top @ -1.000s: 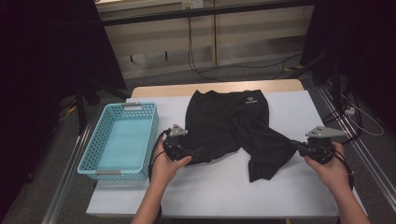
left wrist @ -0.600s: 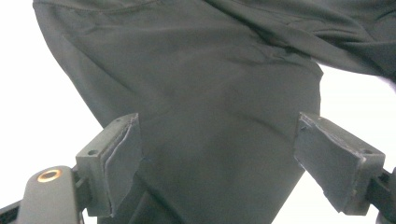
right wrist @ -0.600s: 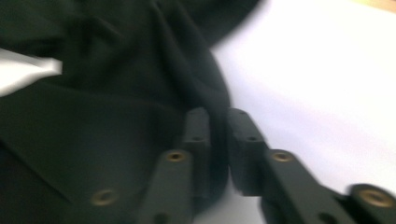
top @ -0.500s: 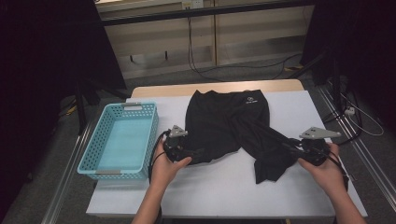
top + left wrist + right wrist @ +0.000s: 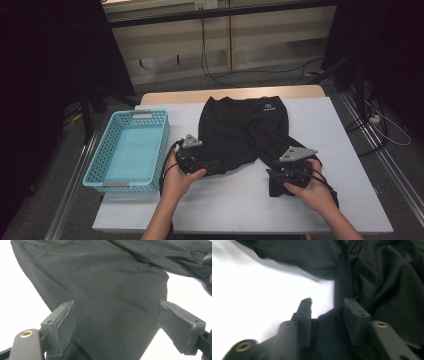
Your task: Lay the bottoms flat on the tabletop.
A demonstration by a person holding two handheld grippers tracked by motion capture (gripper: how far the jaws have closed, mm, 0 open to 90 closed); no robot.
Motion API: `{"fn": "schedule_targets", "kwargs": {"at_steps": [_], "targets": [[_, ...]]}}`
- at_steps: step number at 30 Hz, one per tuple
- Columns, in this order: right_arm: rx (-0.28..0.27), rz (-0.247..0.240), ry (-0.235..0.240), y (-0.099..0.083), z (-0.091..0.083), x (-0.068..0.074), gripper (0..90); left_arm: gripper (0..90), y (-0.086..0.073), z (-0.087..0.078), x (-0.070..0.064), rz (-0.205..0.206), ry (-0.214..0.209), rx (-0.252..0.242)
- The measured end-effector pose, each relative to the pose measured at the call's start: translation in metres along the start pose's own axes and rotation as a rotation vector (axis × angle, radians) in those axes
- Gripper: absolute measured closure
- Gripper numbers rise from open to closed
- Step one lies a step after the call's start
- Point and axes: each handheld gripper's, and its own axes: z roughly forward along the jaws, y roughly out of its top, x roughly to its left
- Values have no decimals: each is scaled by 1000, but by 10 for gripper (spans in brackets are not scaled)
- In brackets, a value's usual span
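Right gripper (image 5: 281,175) at near right of white table (image 5: 350,200), jaws part-way apart with a fold of the black shorts (image 5: 245,132) lying between them; whether clamped cannot be told. Right hand (image 5: 312,187) behind it. Left gripper (image 5: 214,166) at the shorts' left leg hem, jaws spread wide, fabric lying between them, ungripped. Left hand (image 5: 180,175) gripping its body. Shorts spread flat at table centre, waistband at the far edge. Teal basket (image 5: 107,167) at left, just beside the left hand.
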Motion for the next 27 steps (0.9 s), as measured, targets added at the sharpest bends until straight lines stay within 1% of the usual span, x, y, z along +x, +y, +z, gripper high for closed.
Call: {"fn": "schedule_targets", "kwargs": {"at_steps": [1, 2, 3, 4, 7, 9, 12, 14, 15, 17, 18, 19, 22, 23, 25, 26, 27], "targets": [[11, 0, 6, -1, 2, -1, 678, 164, 0, 0, 1, 5, 2, 2], [28, 1, 11, -1, 2, -2, 759, 168, -1, 1, 1, 3, 2, 1], [27, 3, 6, -2, 2, -3, 800, 170, -1, 0, 1, 10, 2, 9], [20, 5, 8, -2, 1, -6, 850, 170, -1, 1, 1, -1, 1, 6], [17, 21, 9, -3, -5, -14, 881, 170, -1, 0, 2, 4, 5, 8], [7, 23, -9, -5, -9, -21, 883, 170, -1, 0, 1, 0, 3, 6], [-13, 50, -31, -7, -18, -33, 883, 169, -1, 0, 1, -1, 5, 0], [-25, 57, -57, -9, -24, -42, 883, 168, -1, 0, 1, 0, 6, 0], [-27, 64, -74, -11, -27, -46, 880, 168, 0, 0, 2, 6, 9, 0], [-26, 75, -108, -16, -30, -55, 876, 168, 0, 1, 2, 0, 7, -1], [-24, 84, -119, -19, -30, -58, 870, 168, -1, 1, 1, -4, 3, -4], [-20, 93, -127, -21, -31, -61, 862, 168, 0, 1, 1, 3, 6, 0], [-16, 99, -164, -23, -32, -63, 791, 168, 0, 0, 1, 9, 6, 2], [-25, 91, -166, -22, -33, -61, 779, 167, 0, 0, 1, 0, 1, -2], [-36, 74, -157, -18, -34, -57, 748, 167, 1, 0, 1, 1, 1, 1], [-39, 67, -154, -16, -34, -54, 731, 167, 1, -1, 1, 7, 6, 3], [-44, 53, -150, -14, -33, -50, 719, 167, 1, 0, 0, 8, 21, 0]]}}
